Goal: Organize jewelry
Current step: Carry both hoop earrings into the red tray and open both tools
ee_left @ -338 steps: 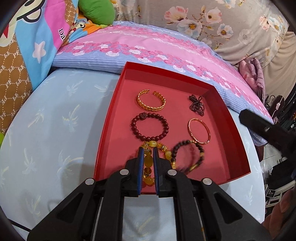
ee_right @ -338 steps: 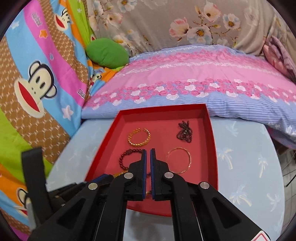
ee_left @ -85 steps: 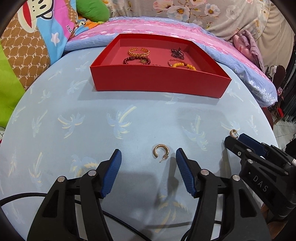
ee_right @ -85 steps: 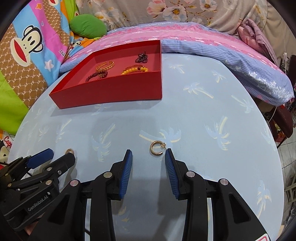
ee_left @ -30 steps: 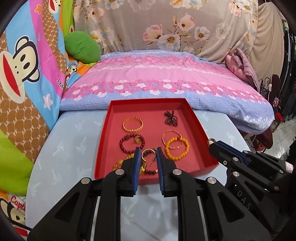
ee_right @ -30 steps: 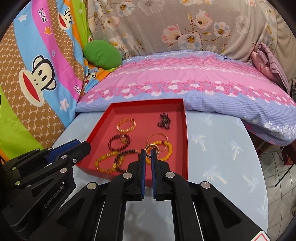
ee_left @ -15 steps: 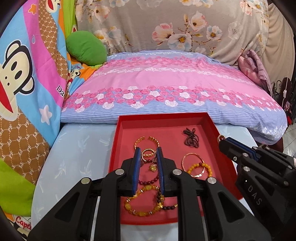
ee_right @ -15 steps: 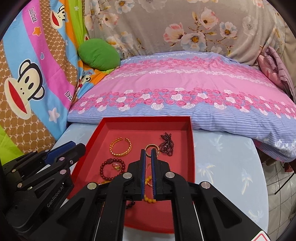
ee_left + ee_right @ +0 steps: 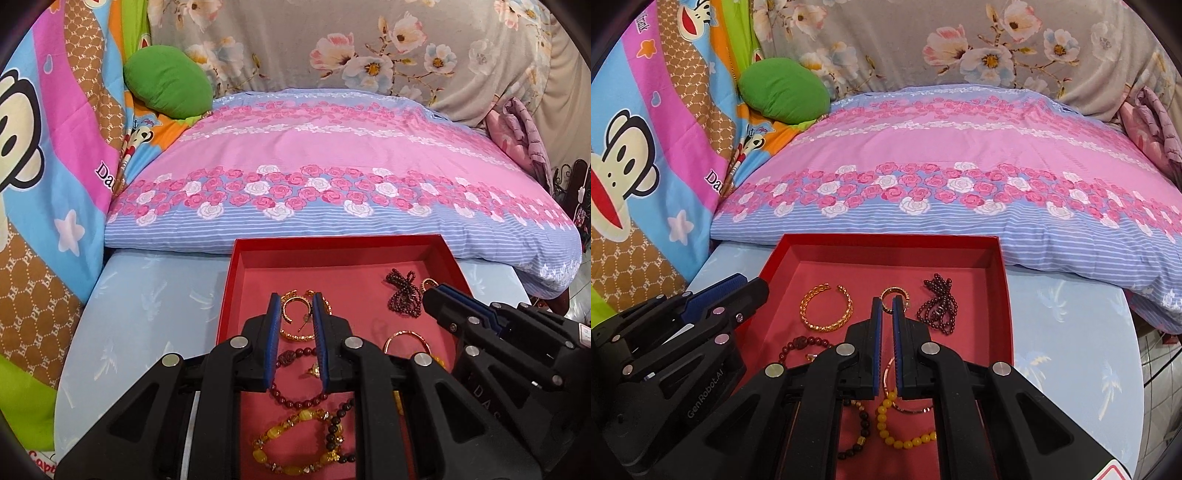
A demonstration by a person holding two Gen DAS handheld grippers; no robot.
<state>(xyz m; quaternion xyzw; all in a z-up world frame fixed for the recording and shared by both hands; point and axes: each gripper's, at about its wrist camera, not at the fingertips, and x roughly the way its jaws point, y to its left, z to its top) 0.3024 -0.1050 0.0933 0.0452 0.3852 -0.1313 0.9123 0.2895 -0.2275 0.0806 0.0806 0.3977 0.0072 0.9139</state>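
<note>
A red tray (image 9: 334, 246) (image 9: 886, 240) on the light blue table holds several bracelets. My left gripper (image 9: 294, 310) is shut on a gold hoop earring (image 9: 293, 308) and holds it over the gold cuff bracelet (image 9: 299, 334) in the tray's left part. My right gripper (image 9: 886, 310) is shut on a second gold hoop earring (image 9: 894, 293), held over the tray's middle, between the gold cuff (image 9: 827, 308) and a dark beaded string (image 9: 938, 301). The right gripper also shows in the left wrist view (image 9: 430, 293).
A pink and blue floral pillow (image 9: 332, 192) lies right behind the tray. A monkey-print blanket (image 9: 646, 147) and a green cushion (image 9: 783, 90) are at the left. In the tray lie a dark red bead bracelet (image 9: 295, 391), yellow bead bracelets (image 9: 905, 428) and a thin gold bangle (image 9: 406, 341).
Both grippers have moved forward over the tray with their earrings, toward its far half. The tray and pillow look closer.
</note>
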